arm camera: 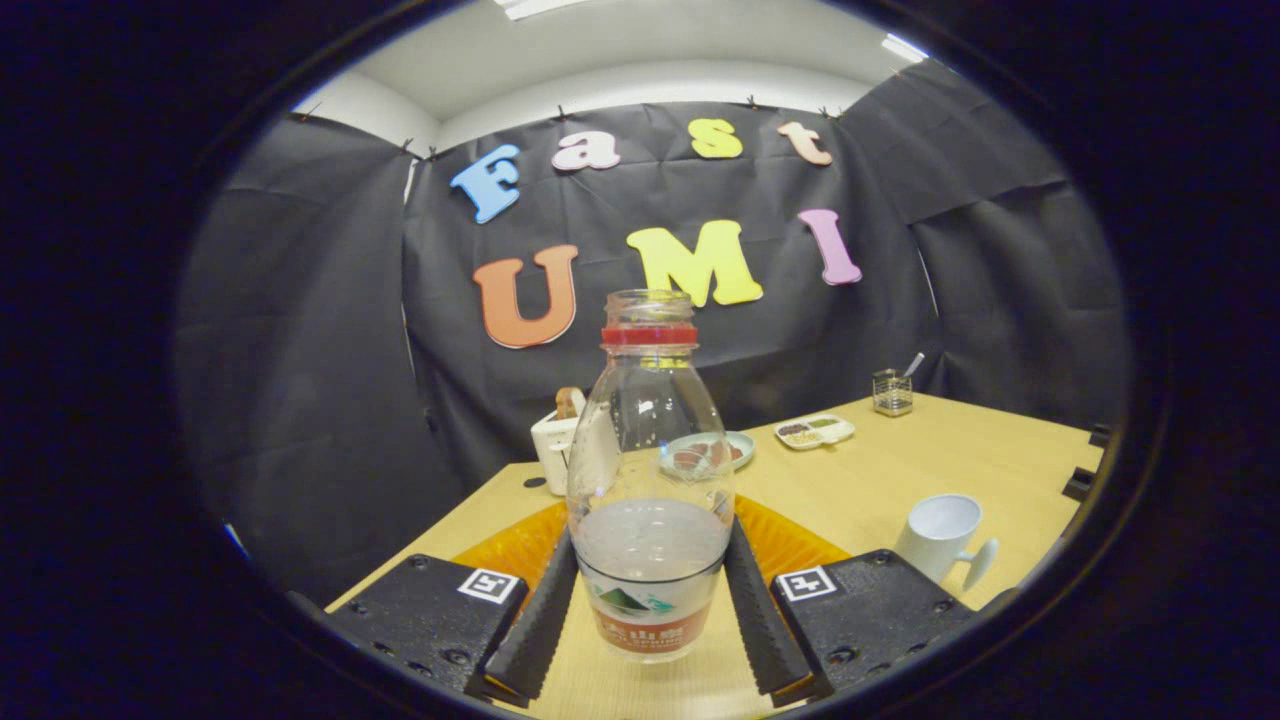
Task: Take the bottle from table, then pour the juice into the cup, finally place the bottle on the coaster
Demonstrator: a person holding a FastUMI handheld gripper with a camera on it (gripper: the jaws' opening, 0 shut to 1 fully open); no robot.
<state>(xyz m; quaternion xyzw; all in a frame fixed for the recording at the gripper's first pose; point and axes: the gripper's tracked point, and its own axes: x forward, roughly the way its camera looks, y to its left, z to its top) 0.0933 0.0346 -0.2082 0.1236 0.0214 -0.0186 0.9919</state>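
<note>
A clear plastic bottle (650, 480) with a red neck ring and no cap stands upright between my fingers. It holds a cloudy liquid in its lower part. My gripper (650, 590) is shut on the bottle, one finger pressing each side of its lower body. An orange coaster (790, 545) lies on the table just behind the bottle, partly hidden by it. A white cup (940, 535) with a handle stands to the right of the fingers, near the table's right edge.
On the wooden table (900, 470) beyond the bottle are a white toaster (555, 445), a plate with food (715, 452), a small divided tray (815, 431) and a glass holder with a spoon (892, 392). Black cloth walls close the booth.
</note>
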